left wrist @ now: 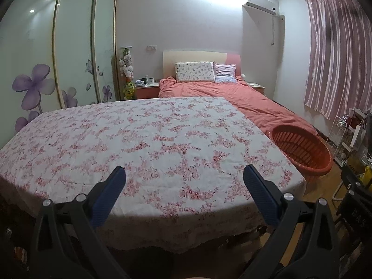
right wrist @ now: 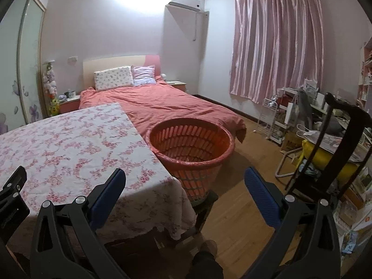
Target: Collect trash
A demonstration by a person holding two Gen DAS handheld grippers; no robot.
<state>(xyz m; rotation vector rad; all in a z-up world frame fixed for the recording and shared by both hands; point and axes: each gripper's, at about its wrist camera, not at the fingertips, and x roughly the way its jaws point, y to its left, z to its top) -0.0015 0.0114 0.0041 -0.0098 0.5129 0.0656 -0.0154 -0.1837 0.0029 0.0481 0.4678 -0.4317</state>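
Left wrist view first: mirrored wardrobe doors [left wrist: 76,46] with purple flowers are seen at far left, then the table [left wrist: 139,139] under its pink floral cloth, filling the middle. The left gripper [left wrist: 184,174] is held low over the near edge of that cloth, its blue-padded jaws spread wide with nothing between them. Beyond the table, a bed [left wrist: 220,90] with a salmon cover and two pillows is seen. At right, the red slatted basket [left wrist: 302,148] is found just beside the table's right edge, and a pink curtain [left wrist: 332,53] hangs behind.

Over to the right wrist view: the left gripper's black frame is glimpsed at the left edge. The right gripper [right wrist: 186,176] is held past the table's corner, jaws likewise wide apart and empty. The basket is raised on a dark stand. No trash can be made out on the cloth. A cluttered desk [right wrist: 325,130] is seen at far right.
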